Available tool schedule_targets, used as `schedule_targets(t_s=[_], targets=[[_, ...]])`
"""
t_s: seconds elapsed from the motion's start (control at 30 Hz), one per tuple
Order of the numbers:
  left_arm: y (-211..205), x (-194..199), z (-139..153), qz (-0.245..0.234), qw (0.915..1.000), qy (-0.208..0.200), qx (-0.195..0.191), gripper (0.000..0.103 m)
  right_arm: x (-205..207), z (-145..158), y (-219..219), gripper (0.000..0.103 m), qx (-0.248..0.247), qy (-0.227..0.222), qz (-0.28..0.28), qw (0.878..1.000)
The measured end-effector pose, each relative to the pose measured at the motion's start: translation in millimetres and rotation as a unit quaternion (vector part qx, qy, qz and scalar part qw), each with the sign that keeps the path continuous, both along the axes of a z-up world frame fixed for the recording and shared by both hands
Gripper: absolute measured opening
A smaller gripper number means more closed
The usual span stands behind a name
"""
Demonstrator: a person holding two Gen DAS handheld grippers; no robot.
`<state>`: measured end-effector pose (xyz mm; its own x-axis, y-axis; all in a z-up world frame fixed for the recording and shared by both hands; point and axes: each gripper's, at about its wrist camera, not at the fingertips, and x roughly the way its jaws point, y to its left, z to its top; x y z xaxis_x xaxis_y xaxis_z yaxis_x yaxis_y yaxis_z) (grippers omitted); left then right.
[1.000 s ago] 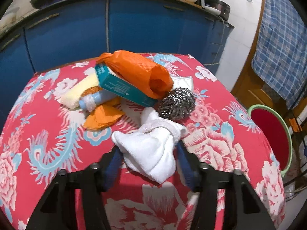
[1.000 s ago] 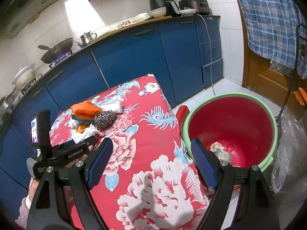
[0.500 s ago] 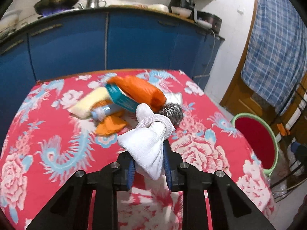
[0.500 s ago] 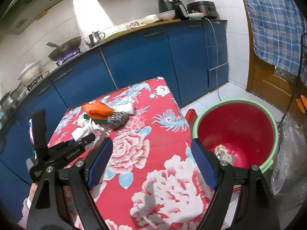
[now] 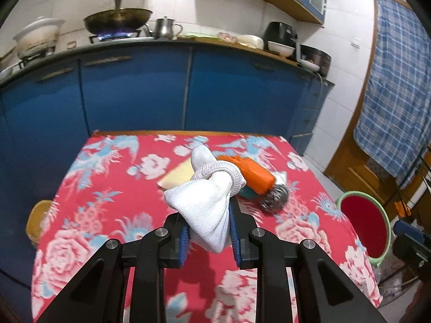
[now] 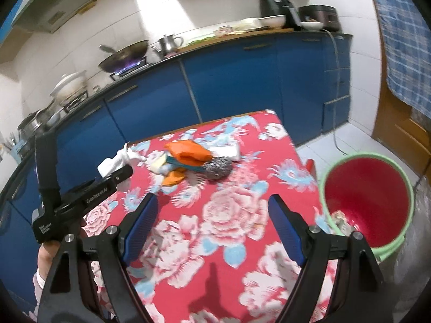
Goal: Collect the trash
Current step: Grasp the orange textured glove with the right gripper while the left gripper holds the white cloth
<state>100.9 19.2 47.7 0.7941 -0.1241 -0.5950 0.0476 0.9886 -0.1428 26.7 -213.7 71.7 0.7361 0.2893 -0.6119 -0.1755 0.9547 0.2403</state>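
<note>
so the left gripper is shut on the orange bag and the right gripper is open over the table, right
Not quite. The left gripper is shut on the white cloth bundle, not the orange bag, which lies on the table with the other trash. The left wrist view shows this. The right gripper is indeed open over the table.

Right claw gapes empty above tablecloth — red bucket beside.

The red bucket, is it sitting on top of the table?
No, the red bucket stands on the floor beside the table, lower than the flowered tablecloth's edge.
</note>
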Motion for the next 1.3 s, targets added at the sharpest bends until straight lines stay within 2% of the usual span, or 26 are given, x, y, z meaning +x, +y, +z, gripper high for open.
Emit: schedule_targets(t_s=[0.37,0.77,1.03,1.2,1.3], targets=[[23,17,7,0.021,0.9997,-0.01,0.006,0.026,62,-16,55,0.084,0.002,0.017,0.044,0.999],[32,57,-20,0.016,0.9997,0.015,0.008,0.026,145,-50,78,0.084,0.016,0.062,0.026,0.998],[34,66,-28,0.001,0.9998,0.02,0.003,0.026,179,-76,84,0.083,0.026,0.088,0.013,0.996],[36,66,-31,-0.012,0.9996,0.024,-0.007,0.026,188,-91,87,0.07,0.033,0.106,0.018,0.994],[36,65,-33,-0.016,0.9994,0.025,-0.014,0.026,189,-93,91,0.053,0.034,0.114,0.027,0.993]])
